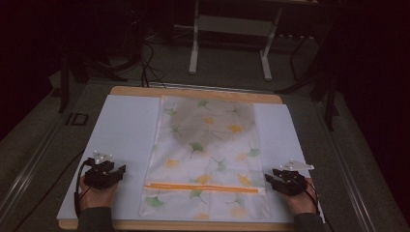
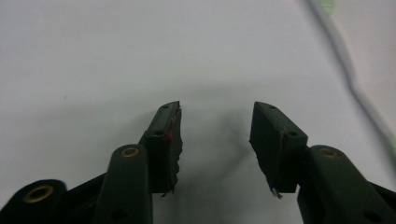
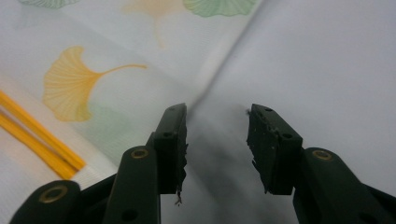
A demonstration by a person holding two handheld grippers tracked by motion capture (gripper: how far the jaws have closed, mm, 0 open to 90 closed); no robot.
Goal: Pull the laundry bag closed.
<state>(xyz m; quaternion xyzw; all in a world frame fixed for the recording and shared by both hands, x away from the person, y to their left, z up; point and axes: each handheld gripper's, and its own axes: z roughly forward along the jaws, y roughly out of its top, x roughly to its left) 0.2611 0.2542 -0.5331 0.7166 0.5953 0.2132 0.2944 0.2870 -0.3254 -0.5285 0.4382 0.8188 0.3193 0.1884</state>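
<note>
The left hand-held gripper rests low on the white sheet with its jaws released and nothing between them; in the left gripper view the bare sheet lies under the gap, and the edge of the ginkgo-print cloth bag runs past well off to one side. The right hand-held gripper is likewise spread wide and empty, sitting just beside the bag's near right edge, close to where the orange zipper ends; in the right gripper view the cloth's edge runs up between the two jaws, with the printed leaves on one side and plain sheet on the other. The bag itself lies flat in the middle of the sheet on the table, its length running away from the person, the zipper crossing it near the closer end, and a darker patch showing through the fabric at the far end. As I judge it, the likely trouble is in the pickup: the cloth is thin and lies tight against the sheet, so a jaw coming down flat may slide over it or pinch the sheet along with it. The left hand-held gripper has farther to travel, so an uneven lift could skew or bunch the bag, and a one-layer grip near the zipper might pull it open or drag it crooked.
</note>
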